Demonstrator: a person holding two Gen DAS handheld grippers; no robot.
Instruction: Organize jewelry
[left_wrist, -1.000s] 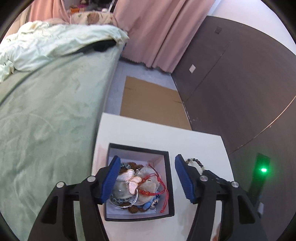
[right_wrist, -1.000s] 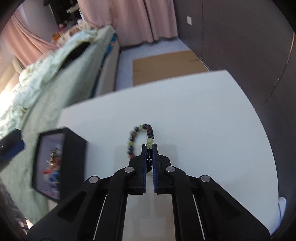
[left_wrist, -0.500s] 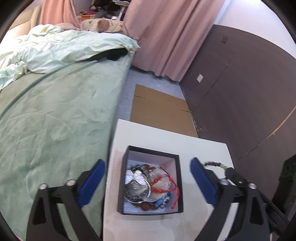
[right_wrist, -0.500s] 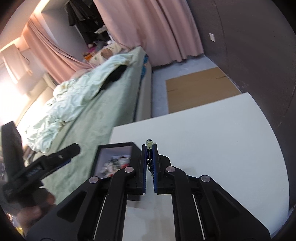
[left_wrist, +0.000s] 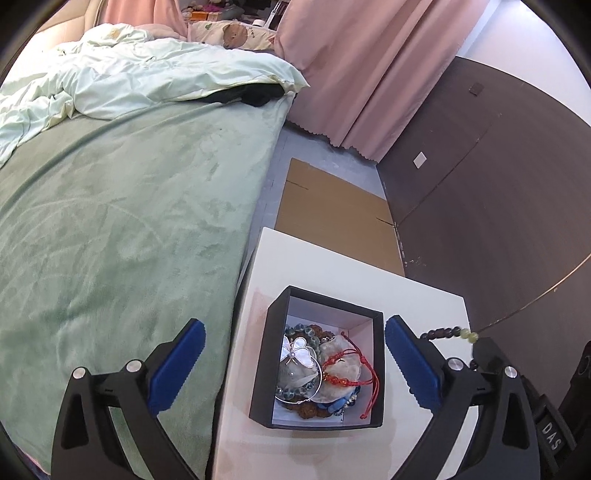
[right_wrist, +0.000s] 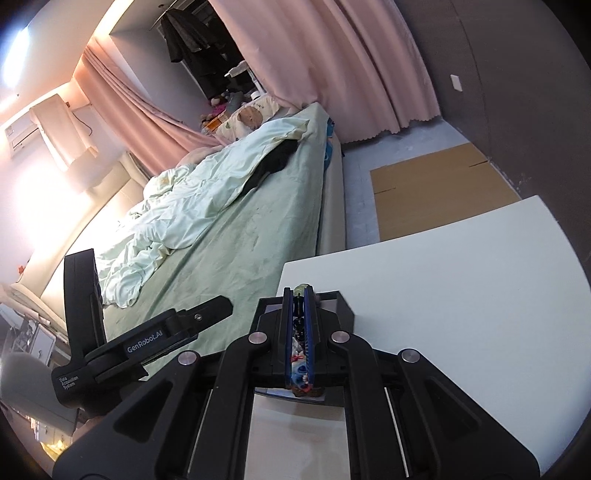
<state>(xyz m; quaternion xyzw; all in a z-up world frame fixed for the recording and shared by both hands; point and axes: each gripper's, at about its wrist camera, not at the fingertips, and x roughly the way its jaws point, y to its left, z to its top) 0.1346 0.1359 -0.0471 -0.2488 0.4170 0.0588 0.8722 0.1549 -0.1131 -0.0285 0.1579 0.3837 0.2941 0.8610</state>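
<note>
**Carrying the beaded bracelet to the black jewelry box**

The beaded bracelet (left_wrist: 448, 331) hangs clear of the table, pinched between the closed blue pads of the right gripper (right_wrist: 299, 291). In the left wrist view its dark beads and two pale green ones string out just to the right of the black jewelry box (left_wrist: 319, 363), level with the box's far rim. In the right wrist view a pale bead pokes up above the pad tips and darker beads sit in the slit between them, with the box directly beyond the tips.

The box stands open on the white table (left_wrist: 332, 262), near the table's left edge beside the green bed (left_wrist: 129, 221). It already holds a heap: a white butterfly piece (left_wrist: 295, 349), a red cord bracelet (left_wrist: 347, 365), a silver bangle and other beads.

The left gripper (left_wrist: 291, 360) hovers over the box with its jaws spread wide, one pad on each side, gripping nothing.

To do this step well, I judge the right gripper should bring the bracelet over the middle of the box, lower until the dangling beads are inside the walls, and only then let go, so no loop drapes over the rim. The left gripper looks best kept wide of the drop path, or pressed against the box's sides if it slides.
</note>
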